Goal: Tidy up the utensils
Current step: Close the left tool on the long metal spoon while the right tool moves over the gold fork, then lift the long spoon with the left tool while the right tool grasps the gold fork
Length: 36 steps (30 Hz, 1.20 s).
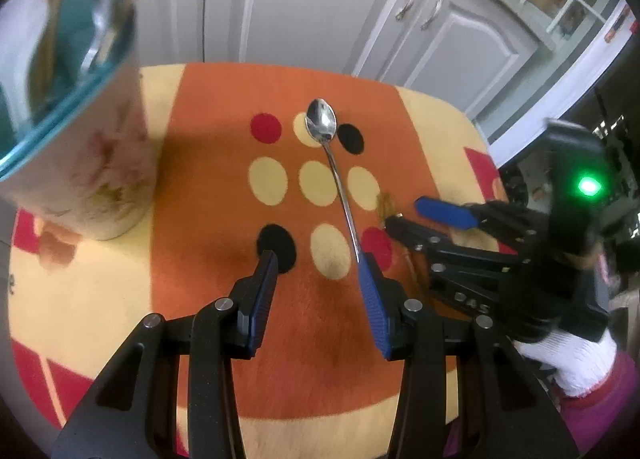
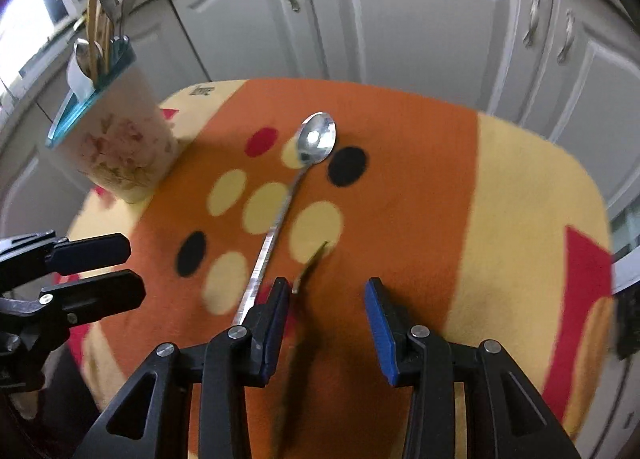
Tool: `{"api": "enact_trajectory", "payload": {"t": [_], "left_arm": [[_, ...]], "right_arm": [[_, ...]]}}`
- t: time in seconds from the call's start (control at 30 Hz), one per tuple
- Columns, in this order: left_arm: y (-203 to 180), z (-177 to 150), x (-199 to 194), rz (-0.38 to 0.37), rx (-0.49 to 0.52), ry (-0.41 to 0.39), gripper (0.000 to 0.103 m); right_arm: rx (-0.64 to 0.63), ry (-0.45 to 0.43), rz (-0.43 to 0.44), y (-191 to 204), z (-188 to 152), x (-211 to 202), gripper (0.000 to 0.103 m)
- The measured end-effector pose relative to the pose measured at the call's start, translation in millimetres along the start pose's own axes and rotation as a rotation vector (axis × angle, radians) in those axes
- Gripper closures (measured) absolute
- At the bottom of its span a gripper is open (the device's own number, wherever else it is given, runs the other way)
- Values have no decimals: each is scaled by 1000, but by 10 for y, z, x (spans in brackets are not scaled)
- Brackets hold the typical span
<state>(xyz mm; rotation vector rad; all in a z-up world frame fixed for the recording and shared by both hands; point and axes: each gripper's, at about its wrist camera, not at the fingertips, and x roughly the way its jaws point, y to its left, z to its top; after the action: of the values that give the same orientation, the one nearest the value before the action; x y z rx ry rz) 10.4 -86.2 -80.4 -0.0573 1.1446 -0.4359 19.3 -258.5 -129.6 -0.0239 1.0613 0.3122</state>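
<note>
Plainly, one long-handled steel spoon (image 1: 325, 141) is lying on the patterned mat (image 1: 208, 131), bowl up and pointing toward the cabinets, its handle running back toward the two grippers. Just right of the spoon's handle end, one thin brownish stick-like utensil (image 2: 310, 265) is lying too; blur is keeping me from telling what kind it is. Well left of the spoon, one tall floral holder (image 2: 116, 151) with a teal rim is standing on the mat's edge, and several utensils, wooden and metal, are sticking up out of it; their exact count is not clear.

Two grippers are showing. The left gripper (image 1: 318, 263) is hanging over the spoon's handle end with its fingers apart and nothing between them; the right-side finger is sitting just at the handle's tip. The right gripper (image 2: 328, 291) is hovering to the right of the spoon, its fingers also apart and gripping nothing, with the brown utensil's near end lying on the mat just inside its left finger. A white-gloved hand (image 1: 576, 359) with a pink sleeve is holding the right gripper.

The mat is orange with cream side bands, red shapes, and cream, red and black dots around the spoon. Beyond the spoon, grey panelled cabinet doors (image 2: 420, 19) with metal handles are lining the room.
</note>
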Motion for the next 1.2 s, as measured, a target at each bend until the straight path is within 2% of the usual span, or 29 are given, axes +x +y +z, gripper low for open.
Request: {"api": "enact_trajectory", "payload": {"t": [0.2, 0.33, 0.4, 0.47, 0.57, 0.7, 0.97, 1.03, 1.1, 1.13, 1.17, 1.2], "left_arm": [[-129, 172, 312, 8, 13, 32, 62], [-203, 248, 522, 15, 24, 48, 62], [-227, 276, 546, 12, 31, 27, 64], [-231, 297, 577, -4, 35, 41, 93], [-190, 296, 591, -30, 34, 59, 98], [-98, 136, 459, -60, 53, 99, 100], [35, -424, 132, -83, 80, 194, 101], [21, -478, 78, -84, 92, 213, 101], [-1, -445, 31, -86, 112, 197, 99], [-3, -394, 2, -90, 116, 172, 95], [0, -323, -10, -93, 115, 149, 85], [6, -262, -8, -96, 107, 136, 79]], "right_arm": [[105, -29, -8, -342, -20, -151, 65], [221, -43, 113, -595, -49, -220, 65], [241, -42, 182, -635, -65, -244, 65], [242, -43, 221, -602, -77, -267, 65], [218, -35, 255, -539, -62, -271, 65], [190, -12, 296, -461, -73, -200, 65], [155, 27, 325, -412, -63, -18, 65], [138, 22, 331, -400, -63, -11, 65], [144, 21, 346, -436, -59, -12, 65], [153, 21, 355, -455, -53, -6, 65], [160, 21, 362, -469, -50, 3, 65], [168, 22, 370, -484, -44, 7, 65]]}}
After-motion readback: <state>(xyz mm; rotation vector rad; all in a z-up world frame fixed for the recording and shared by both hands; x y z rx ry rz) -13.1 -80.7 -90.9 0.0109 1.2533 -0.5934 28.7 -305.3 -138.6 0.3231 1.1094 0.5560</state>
